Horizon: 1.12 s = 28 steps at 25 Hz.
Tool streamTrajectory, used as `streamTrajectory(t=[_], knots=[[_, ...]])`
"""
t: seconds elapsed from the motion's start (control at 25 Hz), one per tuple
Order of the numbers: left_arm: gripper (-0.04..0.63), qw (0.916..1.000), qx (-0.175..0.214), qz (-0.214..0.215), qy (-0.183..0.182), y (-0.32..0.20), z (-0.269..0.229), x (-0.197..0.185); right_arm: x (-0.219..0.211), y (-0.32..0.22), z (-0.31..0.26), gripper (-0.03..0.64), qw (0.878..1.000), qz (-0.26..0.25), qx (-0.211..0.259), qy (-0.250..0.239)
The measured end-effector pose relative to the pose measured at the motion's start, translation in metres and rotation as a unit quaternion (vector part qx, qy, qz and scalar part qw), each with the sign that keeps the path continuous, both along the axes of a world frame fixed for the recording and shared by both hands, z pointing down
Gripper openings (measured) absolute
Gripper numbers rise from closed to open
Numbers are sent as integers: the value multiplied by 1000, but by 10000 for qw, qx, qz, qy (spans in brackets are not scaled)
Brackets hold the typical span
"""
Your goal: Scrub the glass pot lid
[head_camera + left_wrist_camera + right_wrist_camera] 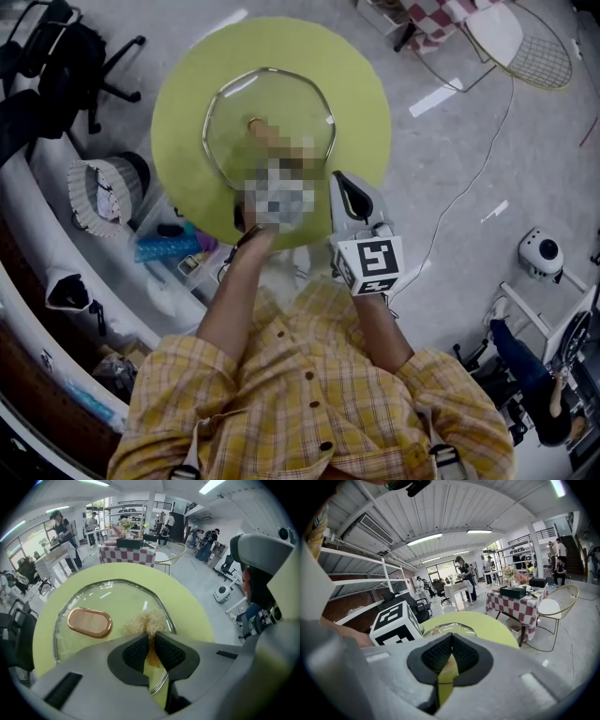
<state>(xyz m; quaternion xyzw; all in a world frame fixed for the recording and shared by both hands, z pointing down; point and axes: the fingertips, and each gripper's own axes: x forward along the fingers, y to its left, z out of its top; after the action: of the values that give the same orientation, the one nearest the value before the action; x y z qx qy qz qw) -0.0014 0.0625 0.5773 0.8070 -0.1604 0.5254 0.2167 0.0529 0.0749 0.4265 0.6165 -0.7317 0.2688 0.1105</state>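
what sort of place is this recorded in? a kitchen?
Likely an open lab or workshop, not a home kitchen: bare shelving along the wall, an office chair, and people working at tables further back.

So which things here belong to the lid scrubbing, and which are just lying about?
Job: glass lid, scrubber, left gripper holding it, yellow table.
Lying about: wire chair, office chair, checked table.
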Motion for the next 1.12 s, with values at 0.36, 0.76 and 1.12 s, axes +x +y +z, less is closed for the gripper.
streamTrajectory(t=[0.36, 0.76, 1.12], knots=[[48, 9997, -137, 215, 41, 23, 6, 8, -3, 4, -5, -3, 10000, -7, 39, 1], [48, 9995, -36, 285, 112, 37, 7, 10, -14, 3, -11, -3, 9999, -111, 81, -60], [48, 9997, 58, -47, 233, 23, 2, -9, -26, 1, -18, -3, 9996, -220, 143, -76]])
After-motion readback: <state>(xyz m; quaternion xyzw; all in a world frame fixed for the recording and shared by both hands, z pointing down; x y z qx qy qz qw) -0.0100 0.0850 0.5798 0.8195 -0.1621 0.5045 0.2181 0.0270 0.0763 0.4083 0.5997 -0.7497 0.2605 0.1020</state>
